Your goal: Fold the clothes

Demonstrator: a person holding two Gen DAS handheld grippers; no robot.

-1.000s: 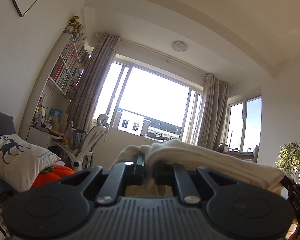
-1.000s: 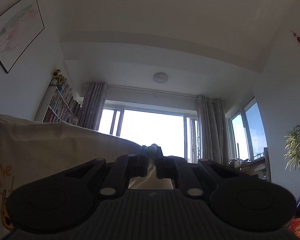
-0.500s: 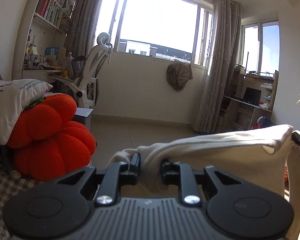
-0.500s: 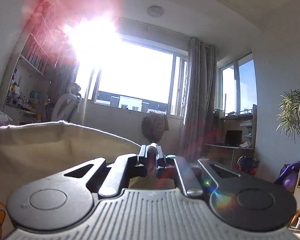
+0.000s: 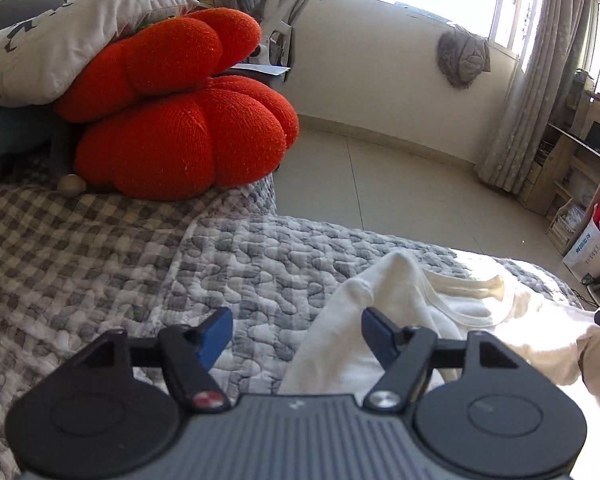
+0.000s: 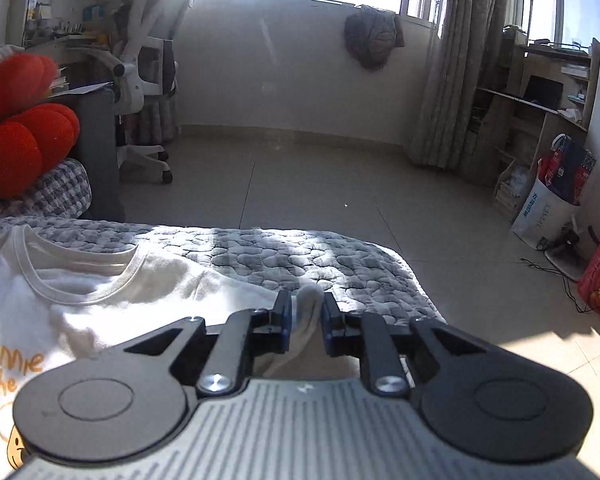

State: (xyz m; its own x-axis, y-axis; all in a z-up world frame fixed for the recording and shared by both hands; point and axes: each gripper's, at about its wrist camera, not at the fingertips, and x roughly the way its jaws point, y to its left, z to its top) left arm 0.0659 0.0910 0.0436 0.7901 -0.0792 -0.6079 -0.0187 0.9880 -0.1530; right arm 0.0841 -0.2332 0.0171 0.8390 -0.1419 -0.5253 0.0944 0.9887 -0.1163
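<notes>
Cream cloth fills the near ground: we have a T-shirt lying on the grey quilted blanket, its ribbed collar facing the far edge of the bed and orange lettering showing on its chest at the lower left of the right wrist view. Our left gripper has its blue-padded fingers spread wide apart and grips nothing; a bunched peak of the T-shirt rises just beyond the right-hand pad, near it but apparently free. Our right gripper is nearly closed, and a fold of the shirt's edge stands pinched between its two pads, low over the blanket. Off to the left, on a checked cover, we see a large orange pumpkin cushion with a pale pillow resting on top. Sunlight falls across the blanket and the tiled floor beyond.
</notes>
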